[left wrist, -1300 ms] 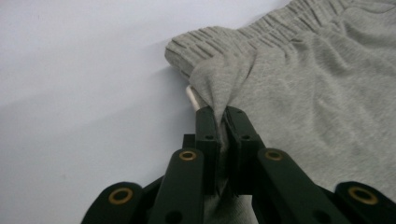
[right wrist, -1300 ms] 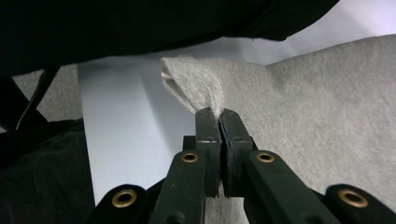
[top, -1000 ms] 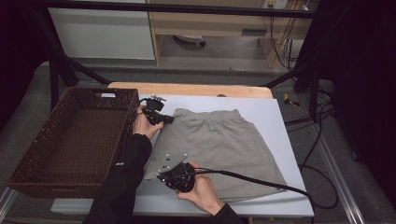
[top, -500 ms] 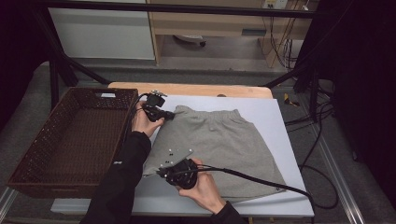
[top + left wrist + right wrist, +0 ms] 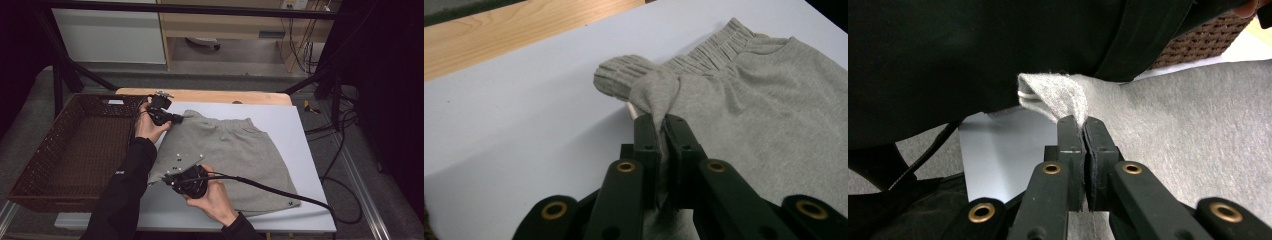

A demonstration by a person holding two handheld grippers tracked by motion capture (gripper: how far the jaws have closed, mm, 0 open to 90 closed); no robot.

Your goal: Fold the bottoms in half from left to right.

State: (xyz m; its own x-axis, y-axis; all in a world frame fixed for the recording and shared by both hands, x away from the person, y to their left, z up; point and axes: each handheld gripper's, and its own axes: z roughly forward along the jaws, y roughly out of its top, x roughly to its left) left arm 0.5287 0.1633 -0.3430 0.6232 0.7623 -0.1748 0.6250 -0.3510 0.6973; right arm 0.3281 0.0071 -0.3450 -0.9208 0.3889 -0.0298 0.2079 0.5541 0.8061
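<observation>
1. Right now you're at the grasp-and-lift step: grey knit shorts with a ribbed waistband (image 5: 235, 155) lie flat on the white table sheet (image 5: 305, 200), beside the brown wicker basket (image 5: 75, 145)
2. Left gripper (image 5: 663, 122) jaws pinch the waistband corner
3. Right gripper (image 5: 1083, 125) jaws clamp the near hem corner
4. Next, judged: lift both corners evenly, then fold or carry toward the basket

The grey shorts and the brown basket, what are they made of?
The grey shorts with the ribbed waistband look like soft, matte knitted cotton fleece: the surface is fuzzy and it folds limply where each claw pinches it. The brown rectangular basket looks like woven wicker or rattan, judging by its criss-cross strands; it might be plastic imitation.
</observation>
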